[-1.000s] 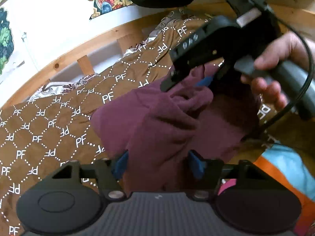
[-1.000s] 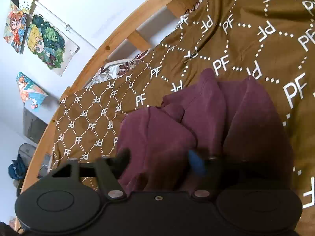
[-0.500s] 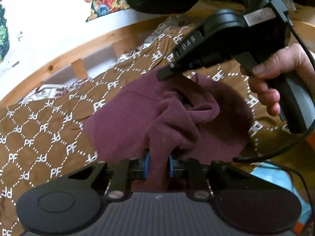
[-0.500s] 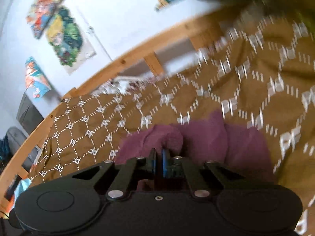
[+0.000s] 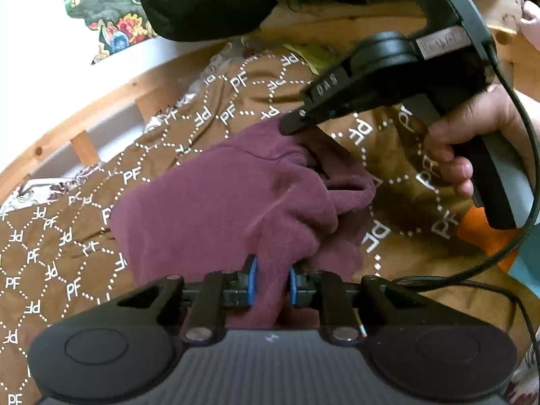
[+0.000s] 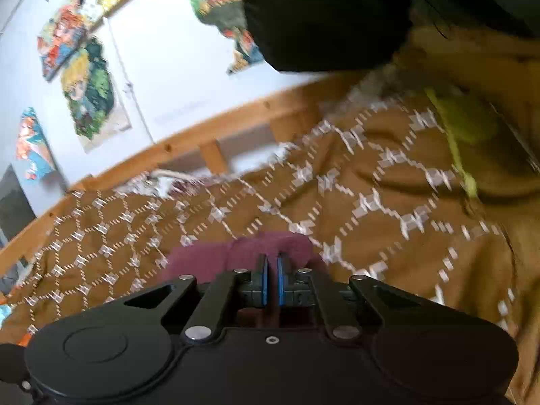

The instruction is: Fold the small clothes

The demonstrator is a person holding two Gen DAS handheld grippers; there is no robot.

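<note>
A maroon fleece garment (image 5: 222, 202) lies rumpled on the brown patterned bedspread (image 5: 50, 253). My left gripper (image 5: 271, 283) is shut on the garment's near edge, with cloth bunched between the blue pads. My right gripper (image 5: 287, 128) shows in the left wrist view, pinching the garment's far edge and holding it up. In the right wrist view the right gripper (image 6: 271, 276) is shut on a fold of the maroon garment (image 6: 209, 256), and the picture is blurred by motion.
A wooden bed rail (image 5: 101, 108) runs along the far side under a white wall with colourful posters (image 6: 87, 101). A black sleeve (image 5: 209, 0) hangs at the top. Orange and blue cloth (image 5: 486, 236) lies at the right. A yellow-green item (image 6: 465, 125) rests on the bedspread.
Both grippers closed on the garment, which were open a second ago. The right gripper then lifted its edge up and away, stretching the cloth between the two grippers.
</note>
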